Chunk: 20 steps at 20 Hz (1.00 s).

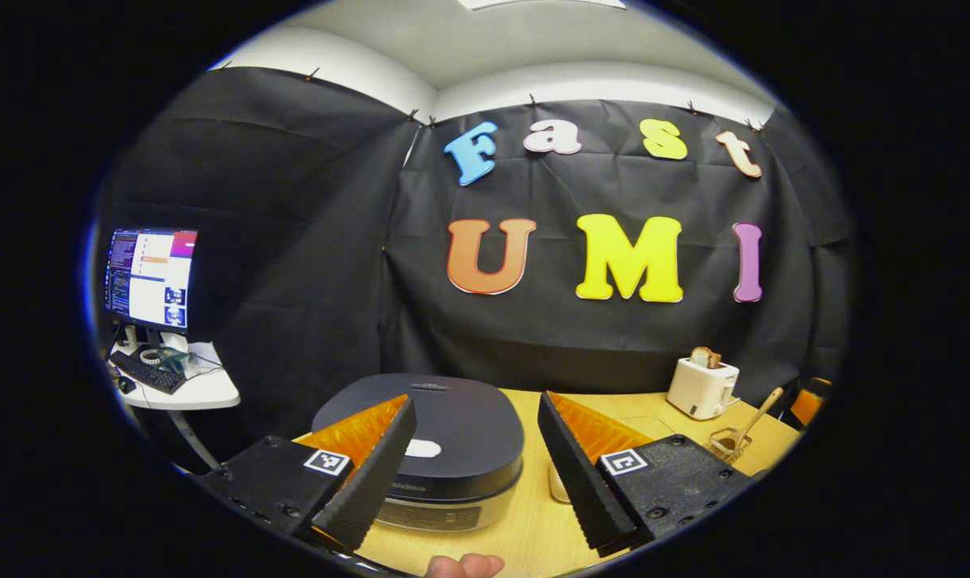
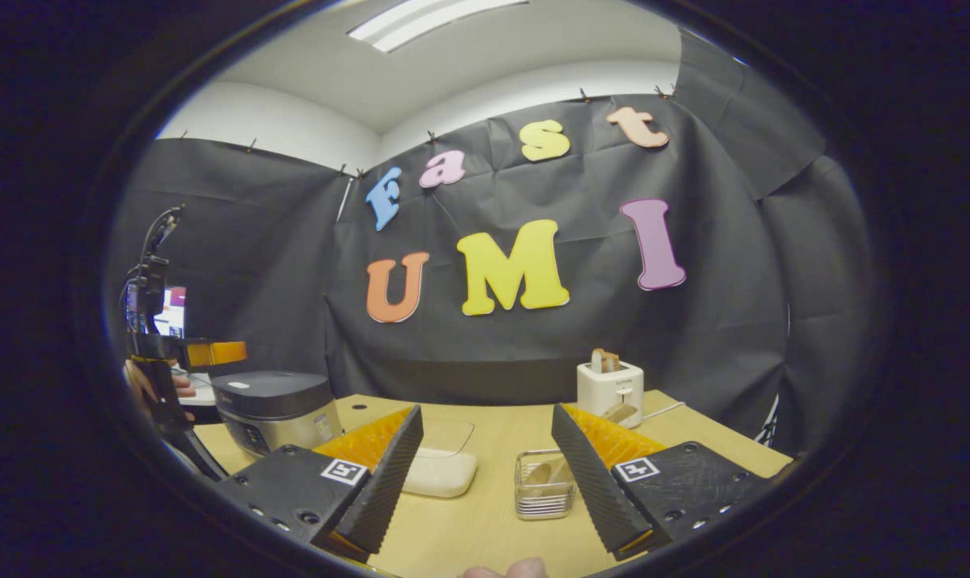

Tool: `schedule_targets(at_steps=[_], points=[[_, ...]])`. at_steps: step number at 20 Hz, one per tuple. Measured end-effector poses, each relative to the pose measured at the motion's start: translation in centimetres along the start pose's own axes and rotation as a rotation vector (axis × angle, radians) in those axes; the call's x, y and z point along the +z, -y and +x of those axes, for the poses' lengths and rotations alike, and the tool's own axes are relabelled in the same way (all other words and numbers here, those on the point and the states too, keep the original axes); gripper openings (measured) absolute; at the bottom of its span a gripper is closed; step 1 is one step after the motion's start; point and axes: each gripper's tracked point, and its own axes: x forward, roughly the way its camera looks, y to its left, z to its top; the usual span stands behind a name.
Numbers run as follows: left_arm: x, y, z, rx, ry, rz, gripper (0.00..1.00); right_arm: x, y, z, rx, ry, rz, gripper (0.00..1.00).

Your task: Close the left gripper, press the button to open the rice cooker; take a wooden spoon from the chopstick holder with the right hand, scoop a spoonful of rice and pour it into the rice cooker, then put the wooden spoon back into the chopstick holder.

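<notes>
The rice cooker (image 1: 453,433) has a dark closed lid with a white oval button (image 1: 422,448) and sits right in front of my left gripper (image 1: 475,399), which is open just above it. My right gripper (image 2: 487,409) is also open and holds nothing. Between its fingers and a little ahead stands the clear chopstick holder (image 2: 543,482) with the wooden spoon (image 2: 540,474) in it. The left gripper view has that spoon (image 1: 754,416) leaning in the holder (image 1: 724,443) at the far right. A white rice container (image 2: 441,472) lies left of the holder. The cooker (image 2: 276,409) stands at the table's left.
A white toaster (image 1: 702,387) with bread stands at the back of the wooden table (image 2: 493,522). A monitor (image 1: 152,277) and keyboard sit on a side table (image 1: 204,392) to the left. The left gripper (image 2: 212,353) and the hand holding it hover by the cooker.
</notes>
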Motion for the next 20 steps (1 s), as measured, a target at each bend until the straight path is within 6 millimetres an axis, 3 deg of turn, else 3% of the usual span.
schedule_targets(at_steps=[1,3,4,7,10,14,15,20], points=[[-0.5,1.3,-0.6,-0.022,-0.005,0.002,0.97,-0.2,0.0,-0.1,-0.004,-0.005,-0.001,1.00],[-1.3,3.7,-1.7,-0.059,0.002,0.019,0.98,-0.1,0.5,-0.3,-0.032,0.001,-0.011,0.91],[-1.8,4.8,-2.2,-0.076,0.006,0.030,0.97,0.1,0.7,-0.5,-0.046,0.007,-0.020,0.95],[-3.5,7.4,-4.0,-0.111,-0.015,0.059,0.98,1.2,1.1,-1.0,-0.082,0.035,-0.042,0.95],[-3.4,9.5,-5.1,-0.158,0.005,0.088,0.98,1.4,1.1,-1.5,-0.111,0.037,-0.062,0.91],[-2.8,8.7,-6.0,-0.157,0.021,0.077,0.98,2.1,1.0,-2.0,-0.136,0.055,-0.066,1.00],[-2.8,8.9,-6.0,-0.166,0.024,0.076,0.98,2.1,0.9,-1.9,-0.140,0.055,-0.066,0.95],[-2.7,8.5,-5.9,-0.183,0.019,0.065,0.98,2.8,0.4,-1.7,-0.151,0.062,-0.077,0.95]])
